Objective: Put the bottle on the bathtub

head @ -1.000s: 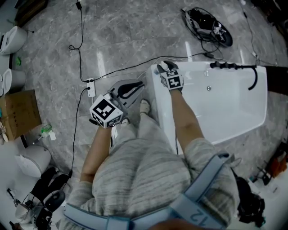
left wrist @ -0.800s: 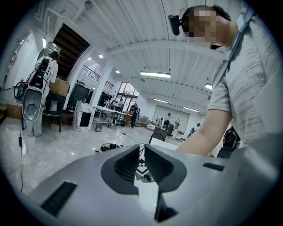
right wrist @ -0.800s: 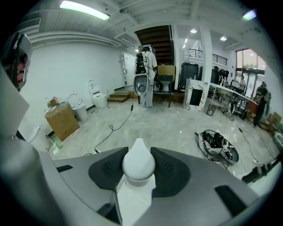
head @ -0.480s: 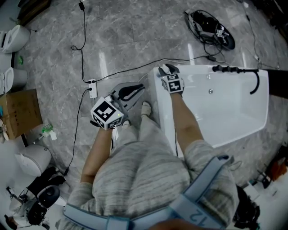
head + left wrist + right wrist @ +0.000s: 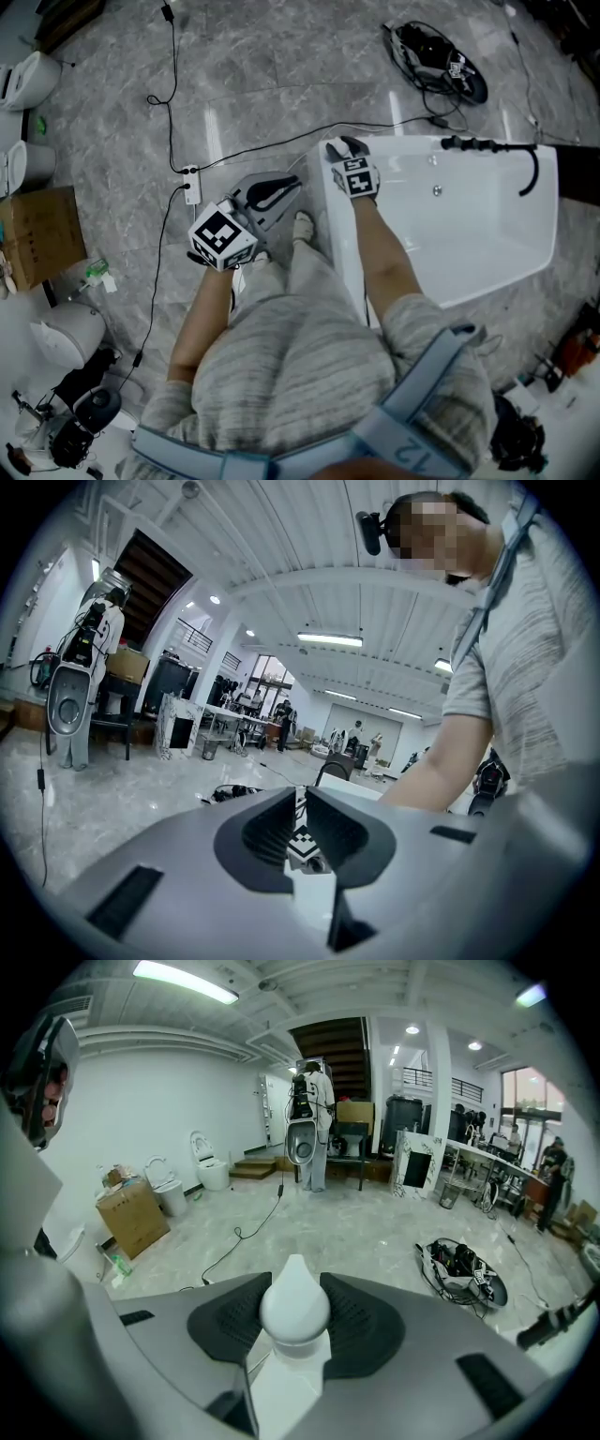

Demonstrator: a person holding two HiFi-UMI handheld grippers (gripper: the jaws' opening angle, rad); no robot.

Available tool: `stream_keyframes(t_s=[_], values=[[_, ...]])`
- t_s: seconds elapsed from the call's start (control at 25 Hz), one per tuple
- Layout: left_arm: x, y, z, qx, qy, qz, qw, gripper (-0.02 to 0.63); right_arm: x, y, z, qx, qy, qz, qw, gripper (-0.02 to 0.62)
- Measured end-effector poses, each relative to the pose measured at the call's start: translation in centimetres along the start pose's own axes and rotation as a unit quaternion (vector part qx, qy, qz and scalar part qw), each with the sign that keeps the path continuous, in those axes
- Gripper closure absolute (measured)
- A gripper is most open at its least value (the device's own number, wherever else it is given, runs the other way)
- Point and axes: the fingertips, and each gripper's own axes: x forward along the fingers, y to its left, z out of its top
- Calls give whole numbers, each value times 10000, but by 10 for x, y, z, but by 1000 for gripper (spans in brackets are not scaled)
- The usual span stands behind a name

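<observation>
Grey marble floor [image 5: 281, 56] around white bathtub [image 5: 469, 225], centre right. Right gripper [image 5: 343, 147] clamped on white round-capped bottle [image 5: 295, 1309] at tub's upper-left corner rim; left gripper [image 5: 291, 183] together, empty. Placing step, apparently. Next: settle bottle upright on rim, then release.

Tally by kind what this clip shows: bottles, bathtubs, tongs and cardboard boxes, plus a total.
Bottle: 1
Bathtub: 1
Tongs: 2, the left tongs and the right tongs
Cardboard box: 1
Total: 5
</observation>
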Motion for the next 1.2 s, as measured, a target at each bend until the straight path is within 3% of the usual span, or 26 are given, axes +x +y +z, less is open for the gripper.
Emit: stream_keyframes(t_s=[0.2,0.44,0.52,0.84,1.2], values=[[-1,-1,1,-7,-12,-8,10000,588,-2,2,1,163,-58,-6,9999,436],[2,-2,1,24,17,-70,10000,588,-1,-1,-2,144,-55,-21,9999,429],[2,-2,3,45,3,-89,10000,588,-6,3,2,118,-18,1,9999,394],[-1,-2,1,35,-8,-188,9998,588,-21,4,10,26,-98,-78,9999,393],[-1,0,8,97,-114,-244,9996,587,-57,3,27,-94,-427,-154,9989,393]])
